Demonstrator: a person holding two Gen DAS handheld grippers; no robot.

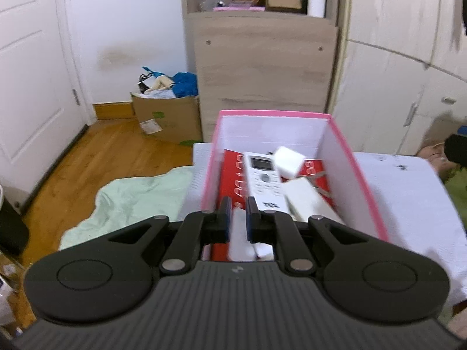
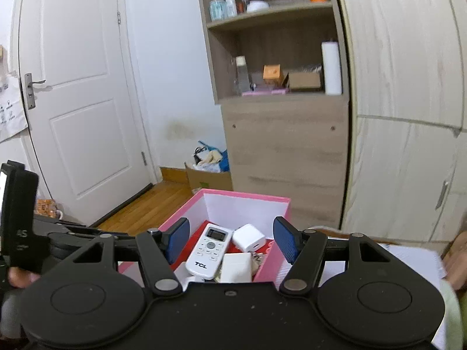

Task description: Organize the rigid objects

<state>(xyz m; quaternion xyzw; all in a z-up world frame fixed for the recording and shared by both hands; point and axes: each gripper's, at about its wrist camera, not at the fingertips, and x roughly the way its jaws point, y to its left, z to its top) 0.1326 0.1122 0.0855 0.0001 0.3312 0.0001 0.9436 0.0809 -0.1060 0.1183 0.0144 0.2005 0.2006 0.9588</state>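
Several rigid things, a white remote control (image 2: 210, 250) and a charger cube (image 2: 249, 238) among them, already lie in the pink box (image 1: 368, 186) on the bed (image 1: 414, 192); the left gripper (image 1: 237, 214), jaws nearly pressed together and holding nothing, and the right gripper (image 2: 232, 240), jaws spread empty, should lift clear without nudging the box.

Left gripper (image 1: 237, 218), jaws nearly together, hovers over the pink-rimmed white cardboard box (image 1: 369, 186) holding a white remote control (image 1: 264, 179).

Near end of pink box (image 1: 367, 180) was hidden behind left gripper (image 1: 237, 214). Remote (image 2: 208, 252) was cut off below by right gripper (image 2: 232, 240) body. Box contents were blurred in left view; the red item (image 1: 230, 169) beneath could not be identified.
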